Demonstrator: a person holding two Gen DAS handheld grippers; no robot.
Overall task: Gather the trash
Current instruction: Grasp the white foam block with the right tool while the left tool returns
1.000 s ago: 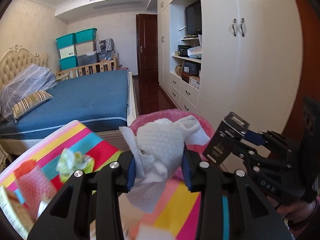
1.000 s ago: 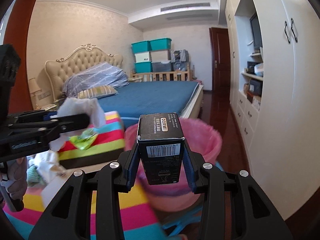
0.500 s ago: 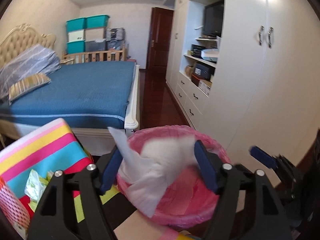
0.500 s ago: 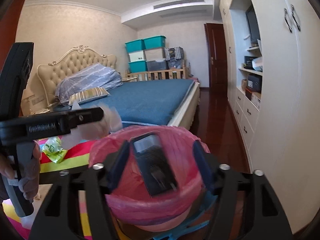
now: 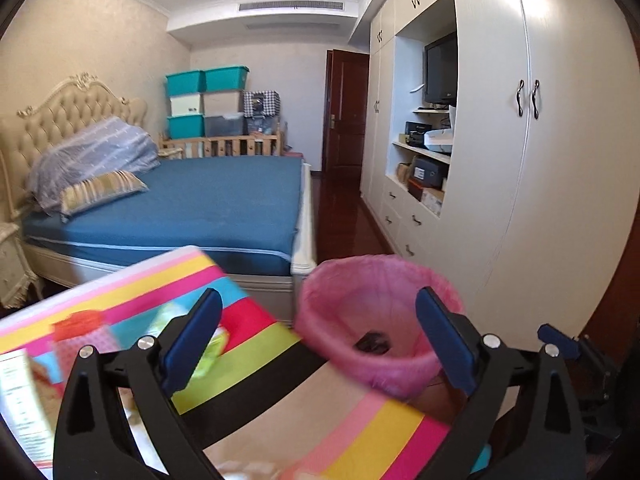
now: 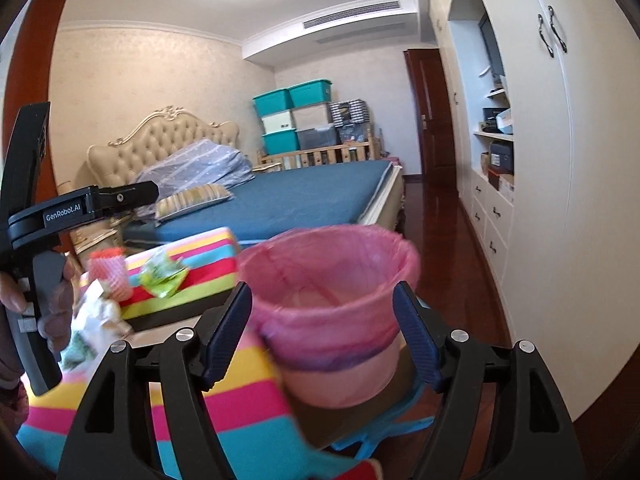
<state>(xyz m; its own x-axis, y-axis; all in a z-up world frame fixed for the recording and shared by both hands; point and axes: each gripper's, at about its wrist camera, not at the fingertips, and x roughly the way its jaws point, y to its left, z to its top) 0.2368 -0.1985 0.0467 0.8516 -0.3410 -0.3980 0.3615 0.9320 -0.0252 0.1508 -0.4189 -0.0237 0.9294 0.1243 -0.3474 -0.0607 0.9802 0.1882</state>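
The left gripper [image 5: 318, 340] is seen with its 2 blue pads spread wide, the jaws having just been opening, and nothing is held between them. It is pointed slightly downward over the far edge of the striped tabletop [image 5: 360, 432]. The right gripper [image 6: 322, 336] is likewise spread, its jaws also just opened, with nothing pinched; the bin is merely framed between its 2 fingers, untouched.

Just past that far edge, 1 trash bin [image 6: 332, 300] is seen, a pale tub lined with a crinkled pink bag whose rim is folded over the outside. In the left wrist view, 1 dark boxy item [image 5: 374, 345] is glimpsed lying at the bottom of the liner; it is too blurred for more to be told.

On the left part of the tabletop, 1 pink-and-orange foam net sleeve [image 6: 109, 270] and 1 crumpled green wrapper [image 6: 162, 278] are left lying near each other. Nearer, by the left edge, more crumpled paper scraps [image 6: 94, 320] are seen; how many cannot be told. A hand [image 6: 48, 308] is wrapped round the left gripper's handle.

Beyond, 1 bed [image 5: 192, 204] with a blue cover is seen.
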